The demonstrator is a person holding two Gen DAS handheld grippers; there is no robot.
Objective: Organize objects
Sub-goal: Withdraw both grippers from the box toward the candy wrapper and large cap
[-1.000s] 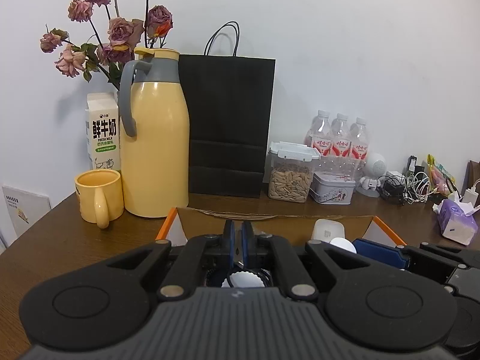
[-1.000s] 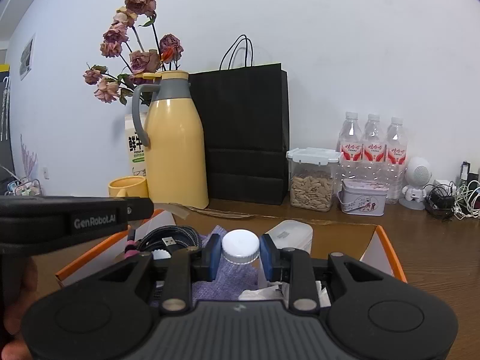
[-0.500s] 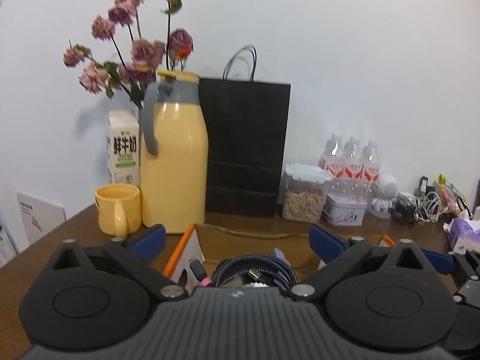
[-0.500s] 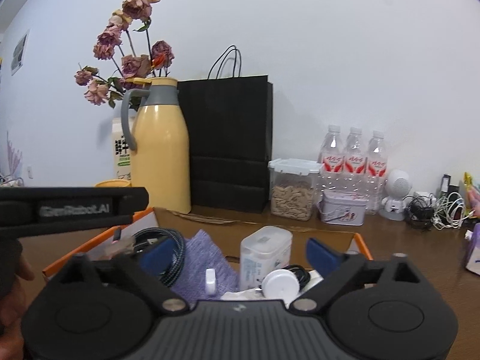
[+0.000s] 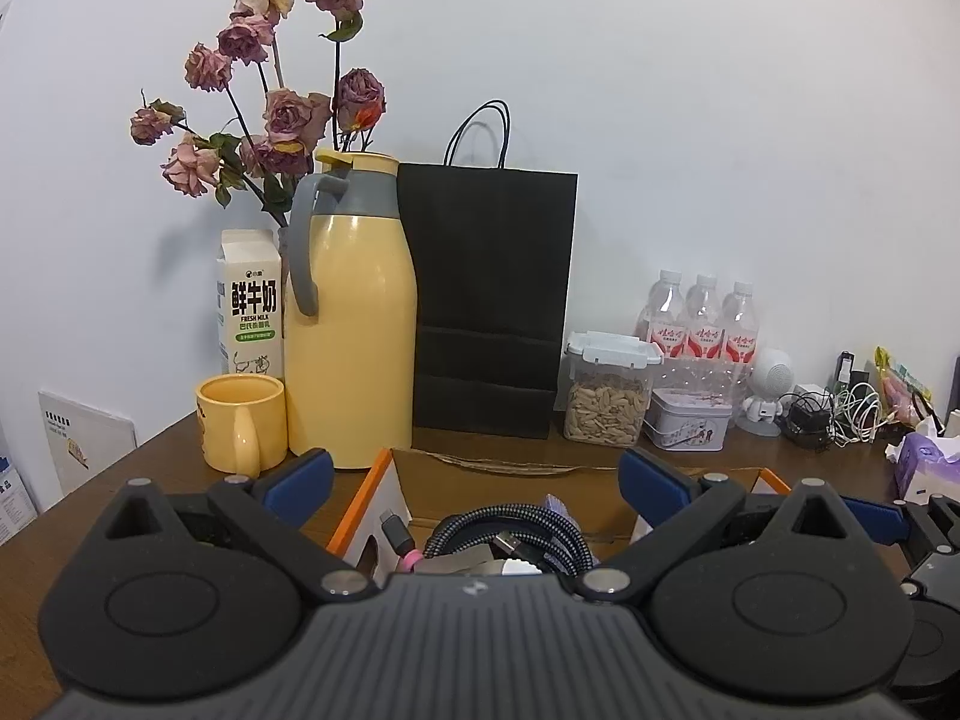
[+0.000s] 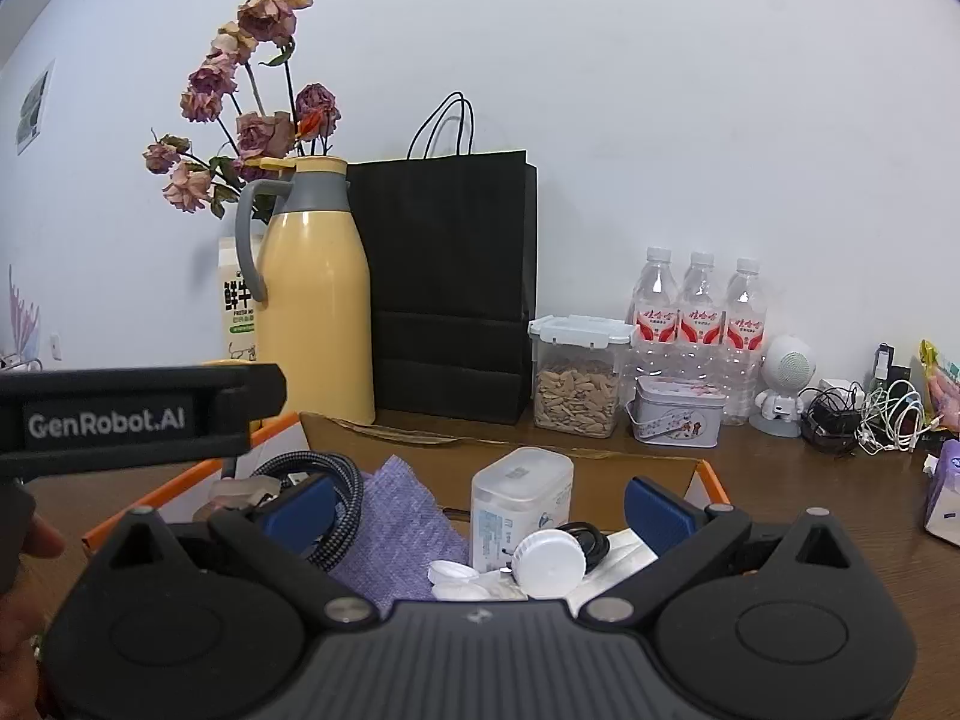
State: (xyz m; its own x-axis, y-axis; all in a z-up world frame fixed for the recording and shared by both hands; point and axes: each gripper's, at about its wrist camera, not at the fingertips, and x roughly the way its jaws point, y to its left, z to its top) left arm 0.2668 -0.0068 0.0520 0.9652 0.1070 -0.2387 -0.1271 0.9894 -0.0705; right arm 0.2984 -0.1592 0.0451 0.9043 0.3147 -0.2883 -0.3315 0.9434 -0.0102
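Brown wooden table (image 5: 150, 468) against a white wall, back row crowded: yellow thermos (image 5: 351, 324), yellow mug (image 5: 240, 423), milk carton (image 5: 249, 306), black paper bag (image 5: 489, 300), seed jar (image 6: 576, 381), water bottles (image 6: 699, 312).

Cardboard box (image 6: 600, 462) with orange edging is sitting near the front of the table, directly under and ahead of both grippers. Inside, seen from the right wrist: braided cable coil (image 6: 336, 498) at the box's left end, purple cloth (image 6: 402, 516) beside it, translucent white container (image 6: 519, 504) standing upright mid-box, white bottle cap (image 6: 549, 555) lying just in front of that container.

Right gripper (image 6: 480, 507) is hovering over the cap and container; the cap is lying between and below its pads, not touched. Jaws are standing wide apart after just opening, nothing clamped.

Left gripper (image 5: 474, 477) is hovering over the cable end of the box; coil (image 5: 510, 534) is lying below the gap, its loops roughly flat. Jaws likewise just opened wide, holding nothing.

Judgement: right hand is nearer the cap, left nearer the cable.
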